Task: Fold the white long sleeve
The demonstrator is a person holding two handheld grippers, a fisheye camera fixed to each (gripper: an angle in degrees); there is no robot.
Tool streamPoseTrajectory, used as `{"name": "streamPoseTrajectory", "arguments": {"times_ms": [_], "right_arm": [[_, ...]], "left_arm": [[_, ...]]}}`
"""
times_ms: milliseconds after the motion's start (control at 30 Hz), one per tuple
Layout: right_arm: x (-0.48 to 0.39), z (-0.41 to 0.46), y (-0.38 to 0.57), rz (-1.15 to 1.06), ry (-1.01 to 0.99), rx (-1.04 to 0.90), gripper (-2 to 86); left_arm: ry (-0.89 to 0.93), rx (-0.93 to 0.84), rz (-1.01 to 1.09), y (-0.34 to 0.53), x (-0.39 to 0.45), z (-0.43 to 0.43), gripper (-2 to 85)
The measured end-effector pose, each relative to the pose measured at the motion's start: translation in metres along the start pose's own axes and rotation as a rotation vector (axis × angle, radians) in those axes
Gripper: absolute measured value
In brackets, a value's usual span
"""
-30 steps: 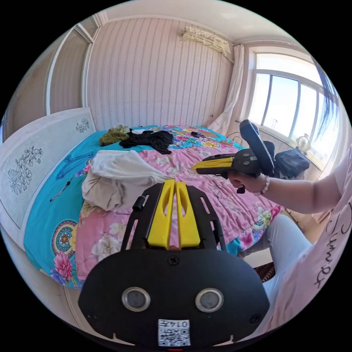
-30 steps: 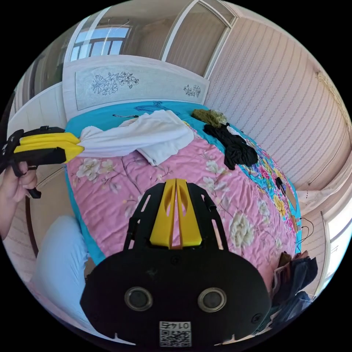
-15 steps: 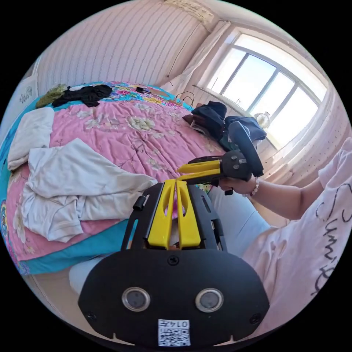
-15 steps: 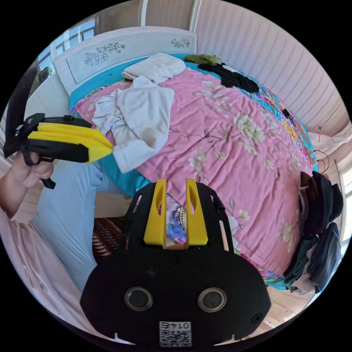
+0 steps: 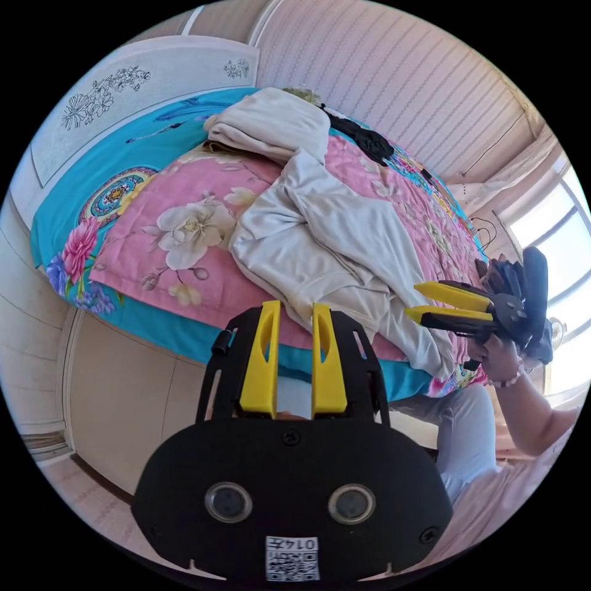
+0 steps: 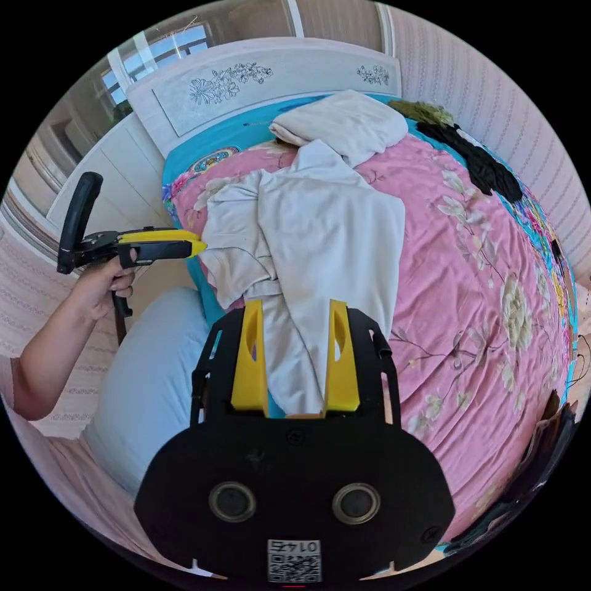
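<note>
Two grippers hover at the near edge of the bed (image 6: 492, 258), neither holding anything: the left gripper (image 5: 293, 314) has its yellow jaws parted with only bedspread and bed edge seen between them, and the right gripper (image 6: 294, 314) has its jaws spread wide with a hanging tail of cloth showing in the gap, though neither jaw appears to press on it. The white long sleeve (image 6: 308, 246) lies rumpled on the pink floral cover, bunched toward the near left corner of the bed, with one part draped over the edge toward the person's knees; just beyond it, toward the headboard (image 6: 258, 80), sits a folded cream garment (image 6: 338, 126), and dark clothes (image 6: 477, 163) lie well apart on the far right. Folding proper has not begun, as I judge it; the step in hand is to take hold and spread the shirt flat. To do that well, each gripper should bite a single layer at a clear landmark, such as the hem corners or the shoulders, not a wad of folds, since the fabric is doubled over itself and a blind pinch would lift several layers at once. Pulling the two holds apart and away from the cream garment should lay the body smooth and show where the sleeves lie.
</note>
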State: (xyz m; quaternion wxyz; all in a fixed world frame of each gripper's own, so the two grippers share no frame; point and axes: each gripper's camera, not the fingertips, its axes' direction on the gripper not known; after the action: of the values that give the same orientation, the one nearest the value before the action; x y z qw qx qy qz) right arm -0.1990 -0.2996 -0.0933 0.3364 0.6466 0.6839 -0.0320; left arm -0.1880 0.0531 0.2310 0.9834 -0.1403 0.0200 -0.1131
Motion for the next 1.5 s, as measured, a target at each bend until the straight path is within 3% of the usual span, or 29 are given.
{"name": "streamPoseTrajectory", "arguments": {"times_ms": [100, 233, 367, 500, 600, 667, 800, 933, 1000, 1167, 1300, 1367, 1500], "right_arm": [[0.02, 0.038, 0.007, 0.021, 0.08, -0.108, 9.3], [0.058, 0.01, 0.055, 0.125, -0.086, 0.023, 8.6], [0.092, -0.038, 0.13, 0.21, 0.049, 0.149, 7.4], [0.127, -0.07, 0.198, 0.325, 0.063, 0.182, 6.1], [0.152, -0.086, 0.256, 0.444, 0.151, 0.196, 4.6], [0.178, -0.078, 0.301, 0.57, 0.21, 0.101, 3.1], [0.184, -0.072, 0.345, 0.637, 0.181, 0.104, 3.4], [0.157, -0.058, 0.35, 0.471, 0.181, 0.135, 4.6], [0.147, -0.044, 0.346, 0.386, 0.125, 0.141, 4.9], [0.122, 0.01, 0.331, 0.201, 0.073, 0.053, 5.1], [0.136, 0.031, 0.352, 0.241, 0.031, -0.012, 4.7], [0.151, 0.008, 0.379, 0.314, 0.01, 0.074, 4.2], [0.171, -0.037, 0.428, 0.409, 0.081, 0.19, 2.8]], "left_arm": [[0.029, 0.011, 0.021, 0.001, 0.004, 0.007, 3.1], [0.069, 0.092, 0.12, 0.003, 0.019, -0.028, 1.4], [0.137, 0.141, 0.281, 0.004, 0.053, -0.066, 1.3], [0.249, 0.201, 0.478, 0.015, 0.115, -0.086, 2.1], [0.37, 0.153, 0.601, 0.027, 0.161, -0.065, 3.2], [0.42, 0.063, 0.654, 0.037, 0.184, -0.034, 4.2], [0.461, -0.109, 0.63, 0.054, 0.194, -0.001, 5.5], [0.339, -0.07, 0.586, 0.057, 0.171, -0.019, 5.2], [0.195, -0.065, 0.499, 0.052, 0.15, -0.018, 5.3], [0.259, -0.028, 0.272, 0.039, 0.12, -0.001, 7.4], [0.282, -0.143, 0.27, 0.033, 0.132, 0.03, 6.9], [0.226, -0.175, 0.304, 0.034, 0.139, 0.036, 5.1], [0.332, -0.156, 0.251, 0.033, 0.126, 0.018, 0.4]]}}
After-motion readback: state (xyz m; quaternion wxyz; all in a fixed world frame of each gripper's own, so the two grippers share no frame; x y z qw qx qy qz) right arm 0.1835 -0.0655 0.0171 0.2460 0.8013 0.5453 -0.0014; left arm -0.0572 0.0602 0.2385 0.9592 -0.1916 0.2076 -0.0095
